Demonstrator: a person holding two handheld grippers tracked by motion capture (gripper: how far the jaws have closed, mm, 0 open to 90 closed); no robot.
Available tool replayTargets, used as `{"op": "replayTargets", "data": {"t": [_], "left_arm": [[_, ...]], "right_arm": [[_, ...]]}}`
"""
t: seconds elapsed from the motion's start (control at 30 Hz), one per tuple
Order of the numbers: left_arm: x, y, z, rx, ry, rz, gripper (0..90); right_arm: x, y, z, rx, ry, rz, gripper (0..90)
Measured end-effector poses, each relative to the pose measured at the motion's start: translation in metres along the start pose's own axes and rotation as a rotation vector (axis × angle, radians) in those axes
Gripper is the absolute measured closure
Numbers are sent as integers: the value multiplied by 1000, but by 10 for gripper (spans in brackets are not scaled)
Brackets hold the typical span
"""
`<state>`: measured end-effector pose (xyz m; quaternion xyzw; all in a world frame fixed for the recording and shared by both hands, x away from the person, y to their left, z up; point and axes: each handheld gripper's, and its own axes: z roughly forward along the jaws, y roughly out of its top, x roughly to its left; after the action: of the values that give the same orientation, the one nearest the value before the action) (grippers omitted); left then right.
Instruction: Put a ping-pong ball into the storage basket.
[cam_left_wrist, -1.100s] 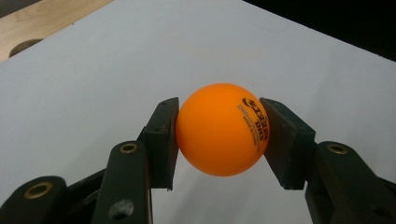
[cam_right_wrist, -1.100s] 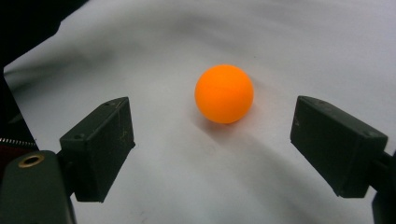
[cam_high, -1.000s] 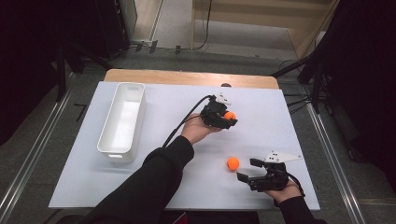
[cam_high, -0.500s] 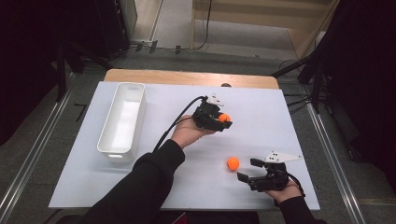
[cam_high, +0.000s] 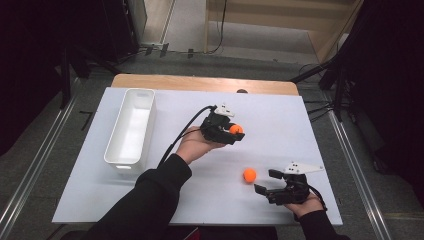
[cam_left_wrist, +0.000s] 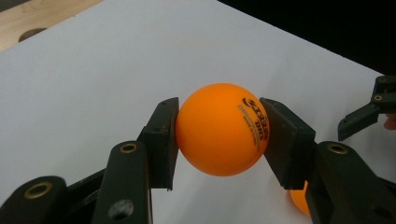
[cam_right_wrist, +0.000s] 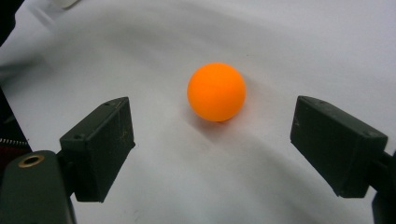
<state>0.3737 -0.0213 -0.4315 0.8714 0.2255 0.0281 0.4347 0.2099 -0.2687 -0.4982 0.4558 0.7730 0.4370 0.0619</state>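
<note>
An orange ball (cam_left_wrist: 219, 128) with dark print is clamped between the pads of my left gripper (cam_left_wrist: 219, 140). In the high view that left gripper (cam_high: 231, 131) hovers over the middle of the white table sheet with the held ball (cam_high: 236, 129) at its tip. A second, plain orange ball (cam_high: 249, 174) lies on the sheet at the near right. My right gripper (cam_high: 265, 182) rests just right of it, open, jaws pointing at it. In the right gripper view this loose ball (cam_right_wrist: 216, 92) sits a little beyond the wide-apart pads (cam_right_wrist: 100, 140), untouched.
A long white bin (cam_high: 131, 127) stands empty on the left of the sheet (cam_high: 280, 115). A bare wooden strip (cam_high: 200, 82) runs along the table's far edge. Dark floor and metal rails surround the table.
My left gripper has drifted slightly left and nearer to the person, still holding its ball. The right gripper and the loose ball have stayed put.
</note>
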Motion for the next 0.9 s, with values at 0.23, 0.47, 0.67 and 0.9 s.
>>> {"op": "replayTargets", "data": {"t": [0.23,0.47,0.67,0.9], "left_arm": [[-2,-8,-8,-9,-7,-3,505],[-2,-16,-18,-2,-2,-20,505],[-3,-20,-28,-9,-4,-20,505],[-1,-24,-36,-31,-7,-50,505]], "right_arm": [[1,1,2,-1,8,-6,120],[0,1,1,4,-2,-3,120],[0,1,0,10,-7,0,120],[1,1,1,-3,-5,-9,120]]}}
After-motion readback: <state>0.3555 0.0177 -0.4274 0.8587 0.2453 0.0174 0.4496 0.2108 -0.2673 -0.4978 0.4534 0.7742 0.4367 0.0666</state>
